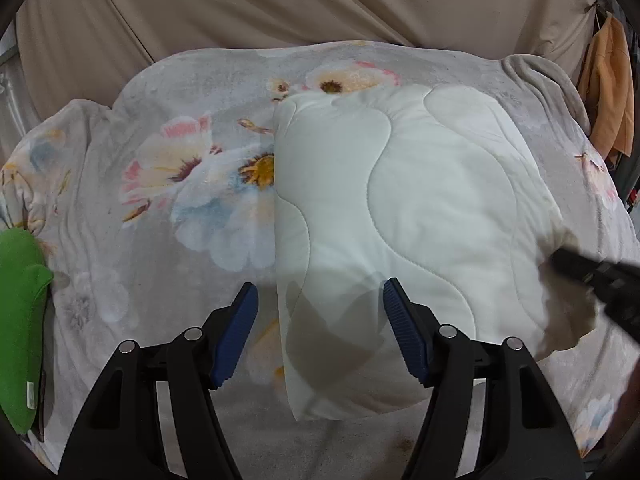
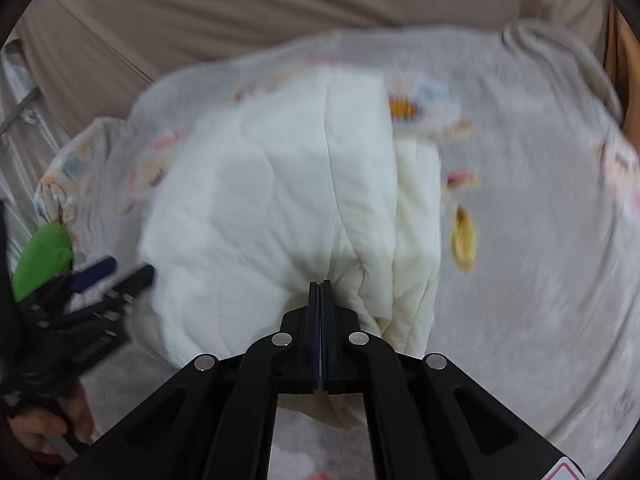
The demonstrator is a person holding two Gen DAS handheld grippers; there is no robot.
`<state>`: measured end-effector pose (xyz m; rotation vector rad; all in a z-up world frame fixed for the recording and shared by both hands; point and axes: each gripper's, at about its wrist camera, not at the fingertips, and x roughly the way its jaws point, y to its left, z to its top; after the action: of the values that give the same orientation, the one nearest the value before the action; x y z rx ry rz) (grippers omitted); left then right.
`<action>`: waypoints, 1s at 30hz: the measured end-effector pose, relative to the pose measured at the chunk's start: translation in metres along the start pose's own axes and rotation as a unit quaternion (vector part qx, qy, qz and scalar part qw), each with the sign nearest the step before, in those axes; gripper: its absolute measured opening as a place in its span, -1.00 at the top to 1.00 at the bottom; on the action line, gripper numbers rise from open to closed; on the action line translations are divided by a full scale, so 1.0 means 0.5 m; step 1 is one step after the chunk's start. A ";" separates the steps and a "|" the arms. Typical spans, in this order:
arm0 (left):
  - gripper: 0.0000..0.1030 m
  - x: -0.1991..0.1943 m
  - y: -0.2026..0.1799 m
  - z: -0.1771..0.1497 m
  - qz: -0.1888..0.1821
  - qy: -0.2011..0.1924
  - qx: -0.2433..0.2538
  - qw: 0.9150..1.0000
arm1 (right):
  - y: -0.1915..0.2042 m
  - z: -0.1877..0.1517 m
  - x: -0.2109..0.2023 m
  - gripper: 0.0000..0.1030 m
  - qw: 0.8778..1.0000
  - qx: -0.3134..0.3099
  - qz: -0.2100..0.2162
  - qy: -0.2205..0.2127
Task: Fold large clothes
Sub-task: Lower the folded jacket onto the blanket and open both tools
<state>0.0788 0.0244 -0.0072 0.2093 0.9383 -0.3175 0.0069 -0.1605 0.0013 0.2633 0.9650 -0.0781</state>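
Note:
A white quilted cover (image 1: pixel 400 216) lies folded on a bed with a grey floral blanket (image 1: pixel 168 184). My left gripper (image 1: pixel 320 304) is open, hovering over the quilt's near left edge, jaws wide apart with blue pads (image 1: pixel 240 328). My right gripper (image 2: pixel 321 285) is shut on the quilt's (image 2: pixel 260 208) near right corner, lifting it so the layers bunch up. The right gripper also shows at the right in the left wrist view (image 1: pixel 560 258), blurred. The left gripper shows at the left in the right wrist view (image 2: pixel 120 270).
A green cushion (image 1: pixel 18 320) lies at the bed's left edge and shows in the right wrist view (image 2: pixel 42 256). A beige curtain (image 1: pixel 280 4) hangs behind the bed. Orange clothing (image 1: pixel 608 92) hangs at the far right. A metal rail (image 2: pixel 18 108) stands left.

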 end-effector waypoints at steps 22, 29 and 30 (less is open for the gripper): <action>-0.37 -0.017 -0.016 0.009 0.059 0.020 -0.029 0.998 | 0.000 0.038 0.007 0.97 0.999 0.003 -0.046 -0.023; -0.36 -0.007 -0.034 0.006 0.080 0.025 -0.029 0.996 | -0.015 0.016 0.069 0.90 0.998 -0.013 -0.064 0.021; -0.36 -0.015 -0.037 0.004 0.082 0.022 -0.029 0.996 | -0.013 0.015 0.043 0.87 0.999 -0.011 -0.053 0.007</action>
<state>0.0695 0.0081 -0.0005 0.2389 0.9653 -0.1351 0.0240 -0.1674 -0.0136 0.1930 0.9938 -0.1629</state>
